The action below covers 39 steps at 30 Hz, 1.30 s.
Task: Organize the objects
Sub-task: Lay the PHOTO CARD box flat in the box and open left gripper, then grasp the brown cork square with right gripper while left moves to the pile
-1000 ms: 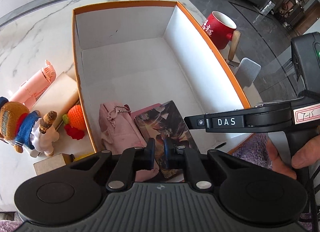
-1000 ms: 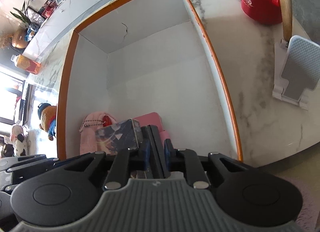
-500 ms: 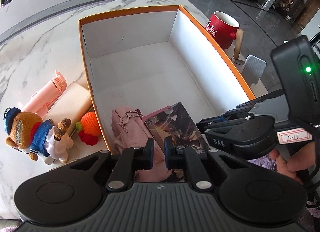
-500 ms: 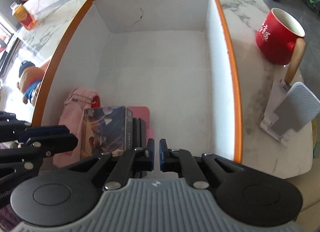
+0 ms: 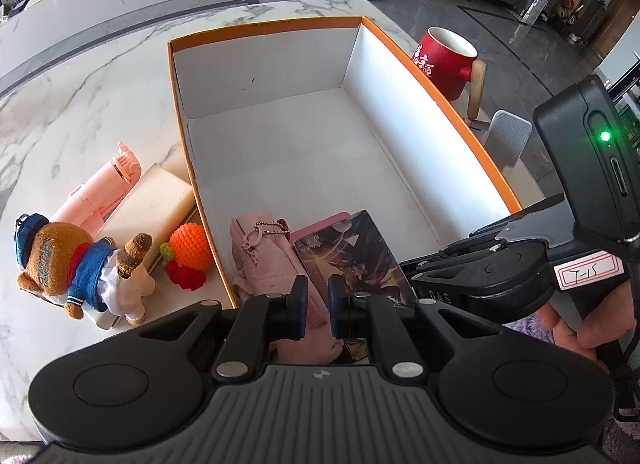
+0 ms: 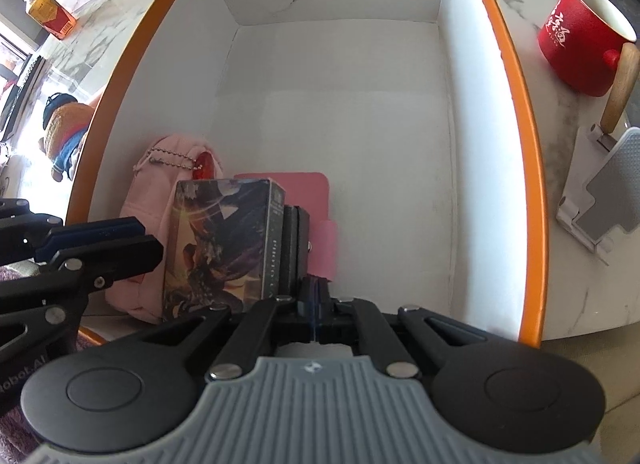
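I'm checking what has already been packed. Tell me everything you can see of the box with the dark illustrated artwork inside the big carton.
The illustrated box is a small rectangular packet, apparently glossy printed card, with dark purple, orange and gold fantasy artwork on its broad face and small lettering down one narrow side. It lies near the carton's front left corner, partly on a flat pink item, with the pink pouch against its left side and a black object on its right. It looks closed and undamaged. Neither gripper holds it.
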Available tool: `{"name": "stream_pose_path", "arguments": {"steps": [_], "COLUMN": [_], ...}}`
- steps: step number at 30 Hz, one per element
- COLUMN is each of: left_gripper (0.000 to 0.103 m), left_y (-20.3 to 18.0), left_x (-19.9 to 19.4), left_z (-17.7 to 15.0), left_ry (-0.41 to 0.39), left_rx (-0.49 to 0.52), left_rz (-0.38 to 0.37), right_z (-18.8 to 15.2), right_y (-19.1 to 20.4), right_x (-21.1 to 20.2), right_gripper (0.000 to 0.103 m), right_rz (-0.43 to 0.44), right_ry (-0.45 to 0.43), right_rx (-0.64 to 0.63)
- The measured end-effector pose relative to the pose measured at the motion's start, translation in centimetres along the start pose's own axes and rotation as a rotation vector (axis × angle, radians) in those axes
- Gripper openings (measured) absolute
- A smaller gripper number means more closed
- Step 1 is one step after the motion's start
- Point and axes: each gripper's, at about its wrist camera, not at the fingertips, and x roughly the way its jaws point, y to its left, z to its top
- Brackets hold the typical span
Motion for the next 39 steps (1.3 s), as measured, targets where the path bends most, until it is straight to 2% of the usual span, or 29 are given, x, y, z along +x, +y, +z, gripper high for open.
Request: {"name": "stream_pose_path", "arguments": {"steps": [4, 7, 10, 14, 18, 21, 23, 26, 27, 29, 31, 36, 39], "left_gripper": [0.012, 0.012, 0.012, 0.012, 0.018, 0.021, 0.023, 0.026, 0.028, 0.029, 0.033, 0.034, 0.035], "left_y": [0.8, 1.9, 3.5, 6.7, 9.6, 11.3, 12.3, 13.4, 13.7, 14.2, 14.7, 16.2, 16.8], "left_x": [-2.0, -4.5, -7.0, -10.0, -11.1, -11.0, -10.7, -10.2, -10.1, -9.8, -9.5, -8.6, -8.2], "left_z": [-0.4, -1.0, -1.8, -3.1, -5.0, -6.4, -7.3, -8.4, -8.8, -9.3, -9.6, -9.9, -9.8], "left_ry": [-0.049, -0.106, -0.161, -0.211, -0.218, -0.207, -0.197, -0.175, -0.169, -0.159, -0.152, -0.129, -0.126], "left_rx": [-0.045, -0.077, -0.105, -0.156, -0.216, -0.260, -0.282, -0.289, -0.286, -0.282, -0.274, -0.278, -0.266], "left_rz": [-0.066, -0.073, -0.037, 0.060, 0.111, 0.123, 0.139, 0.166, 0.171, 0.190, 0.204, 0.209, 0.207], "right_z": [-0.4, -0.6, -0.9, -1.0, -1.2, -1.4, -1.7, -1.8, -1.7, -1.5, -1.2, -0.4, 0.0], "right_y": [0.2, 0.7, 2.0, 4.6, 8.1, 11.3, 13.6, 16.5, 17.4, 18.8, 19.6, 20.8, 21.2], "right_x": [-1.3, -2.9, -5.3, -7.7, -8.9, -8.5, -7.8, -6.0, -5.2, -3.8, -2.3, 0.7, 2.0], "right_gripper": [0.004, 0.005, 0.006, 0.027, 0.028, 0.030, 0.041, 0.045, 0.047, 0.056, 0.056, 0.058, 0.064], "right_rz": [-0.010, -0.011, 0.004, 0.099, 0.220, 0.241, 0.243, 0.228, 0.210, 0.174, 0.133, 0.040, 0.007], "right_ry": [-0.038, -0.098, -0.201, -0.302, -0.320, -0.313, -0.295, -0.247, -0.228, -0.200, -0.163, -0.097, -0.075], "right_rx": [0.002, -0.014, -0.048, -0.101, -0.153, -0.224, -0.262, -0.300, -0.302, -0.305, -0.294, -0.264, -0.246]}}
